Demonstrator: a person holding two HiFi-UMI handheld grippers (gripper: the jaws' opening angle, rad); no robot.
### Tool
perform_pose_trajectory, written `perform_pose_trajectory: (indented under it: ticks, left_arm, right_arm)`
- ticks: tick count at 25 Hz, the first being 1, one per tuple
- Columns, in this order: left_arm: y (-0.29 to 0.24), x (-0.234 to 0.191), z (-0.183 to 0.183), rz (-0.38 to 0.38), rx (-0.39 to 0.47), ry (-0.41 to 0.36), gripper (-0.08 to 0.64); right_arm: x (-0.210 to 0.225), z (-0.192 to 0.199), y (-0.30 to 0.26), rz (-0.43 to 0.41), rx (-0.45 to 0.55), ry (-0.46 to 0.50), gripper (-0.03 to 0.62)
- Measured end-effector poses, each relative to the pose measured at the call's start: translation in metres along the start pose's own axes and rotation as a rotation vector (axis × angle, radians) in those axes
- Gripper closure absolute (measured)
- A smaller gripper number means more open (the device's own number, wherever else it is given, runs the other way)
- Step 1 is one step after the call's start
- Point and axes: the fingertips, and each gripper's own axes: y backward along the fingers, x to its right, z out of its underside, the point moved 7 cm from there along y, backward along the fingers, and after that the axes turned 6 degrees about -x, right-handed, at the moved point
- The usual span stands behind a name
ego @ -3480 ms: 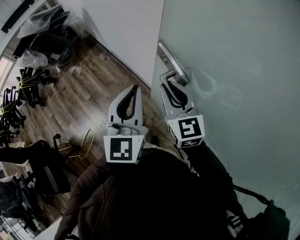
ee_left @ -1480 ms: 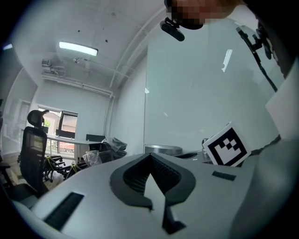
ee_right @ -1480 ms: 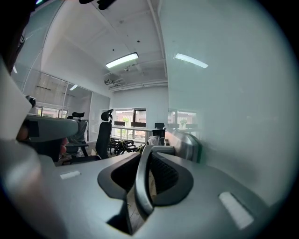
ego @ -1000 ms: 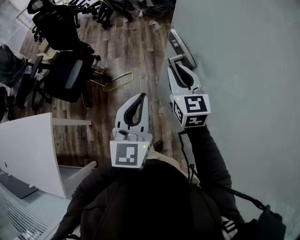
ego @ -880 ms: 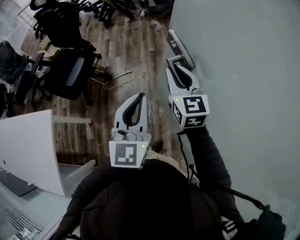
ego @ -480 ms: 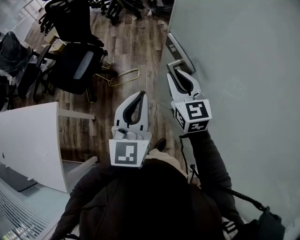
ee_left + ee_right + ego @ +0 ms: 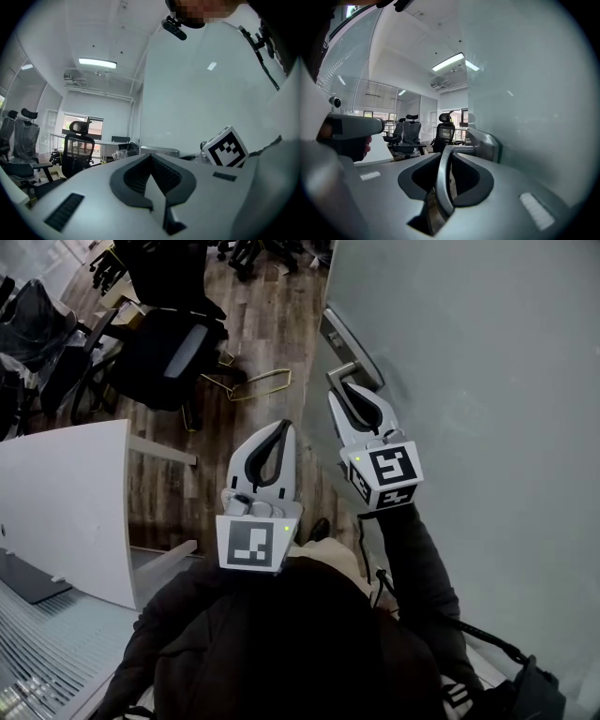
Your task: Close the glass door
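Tabletop [image 7: 70,493]: white, curved edge, far left of head view.
Chairs [image 7: 164,348]: black office chairs on wood floor [image 7: 272,343], beyond the tabletop.
Left hand-held gripper [image 7: 280,427]: jaws pressed together w/ nothing between them, held in mid-air over the floor, apart from the door; same in its own view [image 7: 151,155].
Right hand-held gripper [image 7: 350,390]: jaws clamped round the handle lever, right at the door's edge.
Door handle [image 7: 341,371]: metal lever, runs lengthwise between the right jaws [image 7: 442,185].
Glass door [image 7: 487,381]: frosted pane, fills the right side.
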Motion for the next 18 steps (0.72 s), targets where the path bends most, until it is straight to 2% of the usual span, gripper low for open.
perform_pose_trajectory:
  ticks: [10, 18]
  left_arm:
    - [0.062, 0.003, 0.004, -0.125, 0.003, 0.008, 0.563]
    - [0.161, 0.013, 0.024, -0.250, 0.008, 0.044, 0.563]
  right_arm:
    - [-0.062, -0.002, 0.007, -0.101, -0.004, 0.033, 0.523]
    - [-0.134, 0.001, 0.032, -0.178, -0.002, 0.057, 0.523]
